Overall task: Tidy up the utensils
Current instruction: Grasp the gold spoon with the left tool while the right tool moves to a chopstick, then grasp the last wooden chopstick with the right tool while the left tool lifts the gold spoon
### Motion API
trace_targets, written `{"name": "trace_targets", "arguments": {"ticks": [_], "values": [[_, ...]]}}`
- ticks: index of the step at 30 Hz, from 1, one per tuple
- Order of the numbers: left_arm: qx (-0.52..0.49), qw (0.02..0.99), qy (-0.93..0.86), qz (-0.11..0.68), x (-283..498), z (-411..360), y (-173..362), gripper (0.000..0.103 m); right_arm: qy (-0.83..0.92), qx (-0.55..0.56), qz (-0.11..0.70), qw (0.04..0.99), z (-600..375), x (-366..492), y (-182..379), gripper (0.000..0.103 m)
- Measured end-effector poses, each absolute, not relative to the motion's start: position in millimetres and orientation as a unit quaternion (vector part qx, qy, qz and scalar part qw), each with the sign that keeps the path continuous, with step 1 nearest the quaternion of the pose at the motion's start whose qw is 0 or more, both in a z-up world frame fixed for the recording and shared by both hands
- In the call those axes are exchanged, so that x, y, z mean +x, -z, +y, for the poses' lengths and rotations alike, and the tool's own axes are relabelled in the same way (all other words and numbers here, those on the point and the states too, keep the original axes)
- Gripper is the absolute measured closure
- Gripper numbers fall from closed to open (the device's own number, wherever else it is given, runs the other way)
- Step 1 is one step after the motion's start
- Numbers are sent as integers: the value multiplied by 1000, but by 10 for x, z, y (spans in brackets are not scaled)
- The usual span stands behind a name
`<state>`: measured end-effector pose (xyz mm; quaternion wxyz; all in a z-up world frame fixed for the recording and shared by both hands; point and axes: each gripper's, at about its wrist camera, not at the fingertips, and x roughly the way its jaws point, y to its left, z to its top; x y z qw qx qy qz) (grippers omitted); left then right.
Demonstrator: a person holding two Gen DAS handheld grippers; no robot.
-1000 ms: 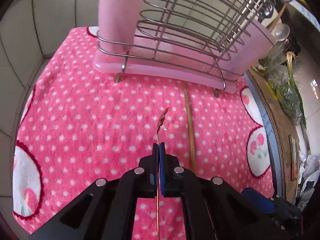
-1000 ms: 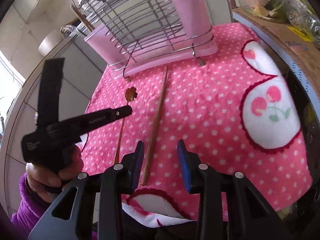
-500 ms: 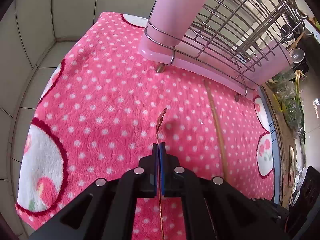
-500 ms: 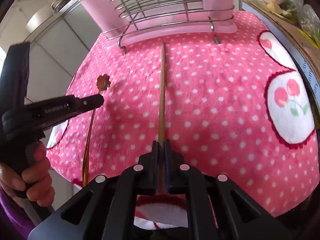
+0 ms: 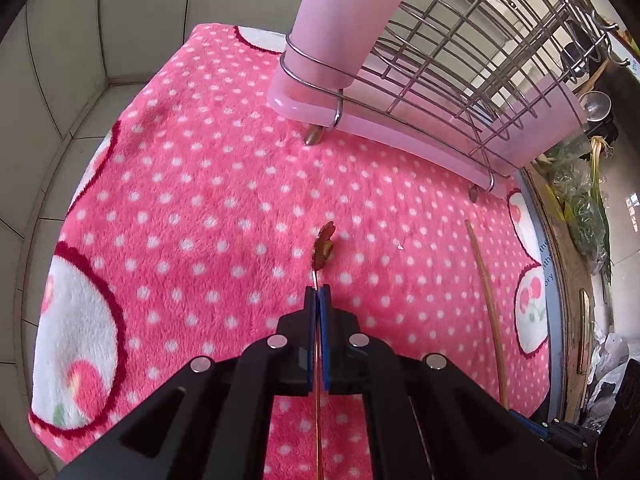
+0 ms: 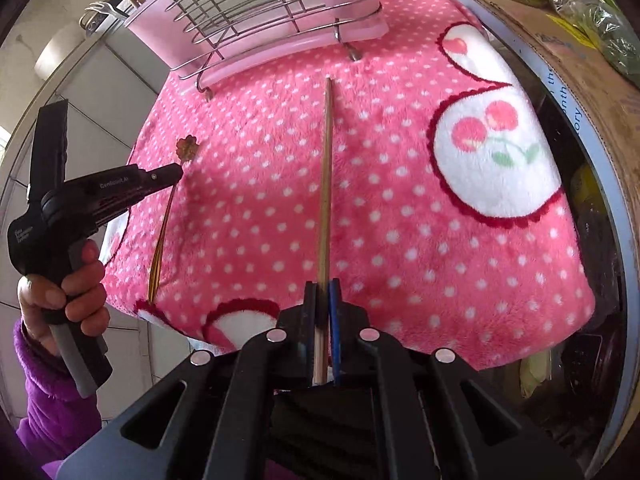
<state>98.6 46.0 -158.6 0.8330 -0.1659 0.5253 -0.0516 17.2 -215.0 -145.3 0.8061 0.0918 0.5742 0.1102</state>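
My left gripper (image 5: 318, 294) is shut on a thin gold spoon with a flower-shaped end (image 5: 323, 245); the spoon shows in the right wrist view (image 6: 187, 149), held above the pink polka-dot towel (image 5: 208, 200). My right gripper (image 6: 323, 292) is shut on the near end of a long brown chopstick (image 6: 327, 168) that points toward the rack. The chopstick also shows in the left wrist view (image 5: 486, 292). A wire utensil rack with pink cups (image 5: 440, 52) stands at the far side of the towel and also shows in the right wrist view (image 6: 256, 12).
A tiled wall (image 5: 60, 72) borders the towel on the left. A cardboard box with bagged greens (image 6: 560, 20) lies to the right. The towel (image 6: 400, 200) drapes over the counter's front edge. A person's hand in a purple sleeve (image 6: 60, 292) holds the left gripper.
My right gripper closed on the chopstick's near end, having been open a second ago. My left gripper moved left and back from the rack, with the spoon.
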Motion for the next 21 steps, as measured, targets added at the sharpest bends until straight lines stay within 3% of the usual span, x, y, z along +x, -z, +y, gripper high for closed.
{"name": "trace_targets", "arguments": {"ticks": [3,5,7,8,21], "values": [[-164,827,53,535,1032,462,1603,101,-124,80,579,802,-2150,177,1450,95],[-163,824,56,540,1064,482,1603,100,-128,74,574,805,-2205,192,1401,86],[-154,820,64,547,1114,485,1596,99,-130,72,563,813,-2273,222,1317,70],[-150,818,67,551,1133,486,1588,99,-131,70,556,818,-2303,237,1262,69],[-94,778,65,618,1521,328,1607,97,-169,80,573,798,-2100,1130,1222,67]]}}
